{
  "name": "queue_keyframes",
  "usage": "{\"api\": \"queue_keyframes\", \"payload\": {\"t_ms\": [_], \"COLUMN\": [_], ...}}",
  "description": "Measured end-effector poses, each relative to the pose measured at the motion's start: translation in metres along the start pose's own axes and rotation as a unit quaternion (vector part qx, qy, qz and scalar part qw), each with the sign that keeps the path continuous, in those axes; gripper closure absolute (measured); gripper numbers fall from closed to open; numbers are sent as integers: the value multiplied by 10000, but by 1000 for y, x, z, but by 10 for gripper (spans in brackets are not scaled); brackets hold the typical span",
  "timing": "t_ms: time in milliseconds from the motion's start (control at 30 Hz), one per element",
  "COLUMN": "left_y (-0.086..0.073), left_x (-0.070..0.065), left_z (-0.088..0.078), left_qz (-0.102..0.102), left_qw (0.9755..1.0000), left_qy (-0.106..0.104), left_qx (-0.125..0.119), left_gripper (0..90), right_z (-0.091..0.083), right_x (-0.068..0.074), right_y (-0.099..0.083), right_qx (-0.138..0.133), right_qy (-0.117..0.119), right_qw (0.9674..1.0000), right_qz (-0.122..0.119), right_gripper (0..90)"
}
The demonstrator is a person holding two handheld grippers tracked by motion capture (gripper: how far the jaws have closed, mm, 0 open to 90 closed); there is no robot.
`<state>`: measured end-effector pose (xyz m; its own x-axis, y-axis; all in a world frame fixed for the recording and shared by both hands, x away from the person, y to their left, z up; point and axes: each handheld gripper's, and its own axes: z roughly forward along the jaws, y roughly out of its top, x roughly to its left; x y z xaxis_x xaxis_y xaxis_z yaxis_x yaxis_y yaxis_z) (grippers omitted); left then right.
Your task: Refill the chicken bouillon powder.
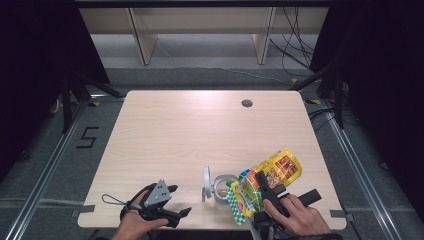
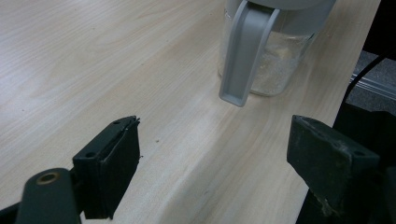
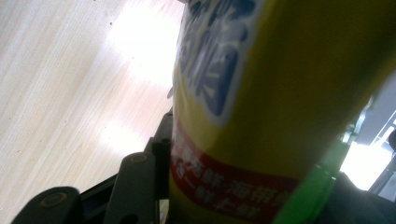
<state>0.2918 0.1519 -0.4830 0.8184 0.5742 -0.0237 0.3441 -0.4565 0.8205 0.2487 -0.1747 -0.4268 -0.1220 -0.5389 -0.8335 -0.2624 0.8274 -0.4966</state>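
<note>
A clear jar point(image 1: 222, 189) with a grey flip lid point(image 1: 206, 183) stands near the table's front edge. A yellow snack bag point(image 1: 272, 172) is tilted down to the left, its lower end over the jar's mouth. My right gripper point(image 1: 266, 188) is shut on the bag's middle. In the right gripper view the bag point(image 3: 280, 93) sits between my jaws and hides the far one. My left gripper point(image 1: 180, 200) rests open on the table left of the jar, pointing at it. In the left gripper view the gripper point(image 2: 219, 140) holds nothing, and the jar point(image 2: 275, 60) with its grey lid point(image 2: 245, 51) stands ahead, pale grains inside.
The light wooden table point(image 1: 200, 130) has a round cable hole point(image 1: 246, 103) at the back right. Its front edge runs just below both hands. Dark stands and cables lie on the floor to the left and right of it.
</note>
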Motion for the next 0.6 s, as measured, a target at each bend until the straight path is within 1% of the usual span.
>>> {"api": "queue_keyframes", "payload": {"t_ms": [33, 67, 133, 200, 233, 300, 333, 367, 400, 433, 533, 567, 600], "left_y": [0, 0, 0, 0, 0, 0, 0, 0, 0, 0, 0, 0, 0], "left_x": [-1, -1, -1, 0, -1, -1, 0, 0, 0, 0, 0, -1, -1], "left_z": [1, 0, 0, 0, 0, 1, 1, 1, 1, 1, 1, 1, 2], "left_qz": [-83, -78, -73, 8, -55, -81, -21, -17, -17, -19, -32, -70, -108], "left_qw": [9999, 10000, 10000, 10000, 10000, 10000, 10000, 10000, 10000, 10000, 10000, 10000, 9999], "left_qy": [-4, -4, -3, 7, -5, 0, -13, -13, -13, -11, -11, 1, 5], "left_qx": [-75, -36, -33, 3, -26, -55, -45, -36, -36, -40, -42, -18, -55], "left_gripper": [167, 167, 167, 167, 167, 168, 167, 167, 168, 167, 168, 168, 167], "right_z": [0, 0, 0, 0, 0, 0, 0, 0, 0, 0, 0, 0, 1], "right_x": [0, -1, 0, 0, -1, -1, -2, -2, -2, -1, -2, -3, -4], "right_y": [0, 0, 0, 0, 0, 1, 1, 1, 2, 2, 2, 2, 2], "right_qx": [-7, -30, -17, -7, -18, -2, -11, -13, -21, 1, 1, 15, 19], "right_qy": [-5, 2, 3, 37, 147, 119, 144, 124, 153, 61, 77, 94, 215], "right_qw": [10000, 10000, 10000, 10000, 9999, 9999, 9999, 9999, 9999, 10000, 10000, 9999, 9998], "right_qz": [-3, -14, -29, -23, -26, -43, -58, -72, -66, -68, -61, -48, -48], "right_gripper": [576, 577, 577, 577, 577, 578, 578, 578, 578, 578, 578, 578, 578]}}
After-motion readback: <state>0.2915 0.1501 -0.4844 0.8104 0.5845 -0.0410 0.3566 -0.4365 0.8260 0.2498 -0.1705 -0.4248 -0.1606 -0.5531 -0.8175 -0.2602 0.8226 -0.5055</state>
